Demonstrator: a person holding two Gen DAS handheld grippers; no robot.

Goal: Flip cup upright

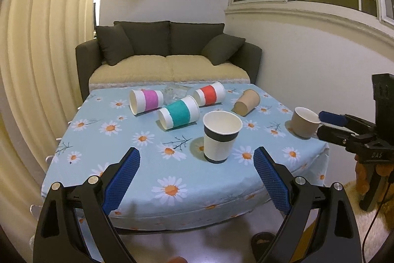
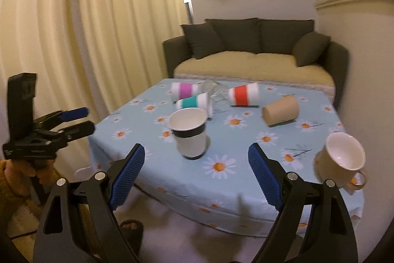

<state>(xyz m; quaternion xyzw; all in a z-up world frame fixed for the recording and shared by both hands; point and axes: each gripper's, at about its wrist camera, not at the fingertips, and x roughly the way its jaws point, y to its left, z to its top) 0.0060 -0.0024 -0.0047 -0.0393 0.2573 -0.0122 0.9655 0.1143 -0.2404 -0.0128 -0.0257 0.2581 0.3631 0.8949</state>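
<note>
A white paper cup with a black band [image 1: 220, 137] stands upright near the front of the table; it also shows in the right wrist view [image 2: 189, 133]. A pink-banded cup [image 1: 146, 101], a teal-banded cup [image 1: 179, 115], a red-banded cup [image 1: 209, 94] and a plain brown cup [image 1: 247, 102] lie on their sides behind it. A beige mug [image 1: 304, 121] stands upright at the right edge, also in the right wrist view [image 2: 341, 159]. My left gripper [image 1: 197, 162] is open and empty in front of the black-banded cup. My right gripper [image 2: 195, 157] is open and empty off the table's front corner.
The table has a light blue daisy cloth [image 1: 147, 164]. Crumpled clear plastic [image 1: 173, 91] lies at the back among the cups. A dark sofa [image 1: 167, 53] stands behind the table, curtains on the left. A sandalled foot [image 2: 130, 228] is on the floor below.
</note>
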